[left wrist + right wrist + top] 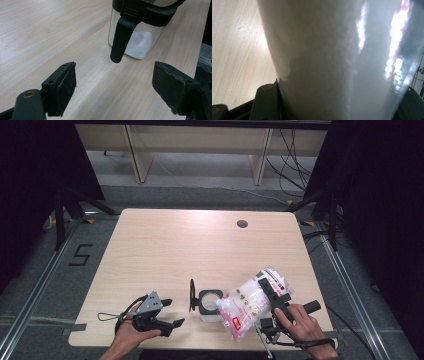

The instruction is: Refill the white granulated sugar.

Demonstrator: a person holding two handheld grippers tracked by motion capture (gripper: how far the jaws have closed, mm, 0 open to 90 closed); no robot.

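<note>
Two hands come in from the near edge of the table (200, 240), each on a gripper. My left hand (131, 332) lies low on the wood at the near left corner, with the left gripper (172, 312) pointing right toward the jar (209, 306) and well short of it. My right hand (301, 322) sits at the near right, wrist angled inward, and the right gripper (267, 287) carries the bag (250, 307) tilted over, its lower end resting at the jar's open mouth.

From the high view I get the whole layout: the jar's black lid (192, 295) stands swung open on its left side. The left gripper view adds what that one cannot: white powder lying in the bottom of the clear jar (136, 37), and a black latch (121, 37) hanging down its front. The right gripper view brings the bag (332, 60) in close, pale, glossy and full of white powder.

The left jaws stand wide apart over bare wood with nothing between them. The right jaws are clamped on the bag, held fairly wide by its bulk.
</note>
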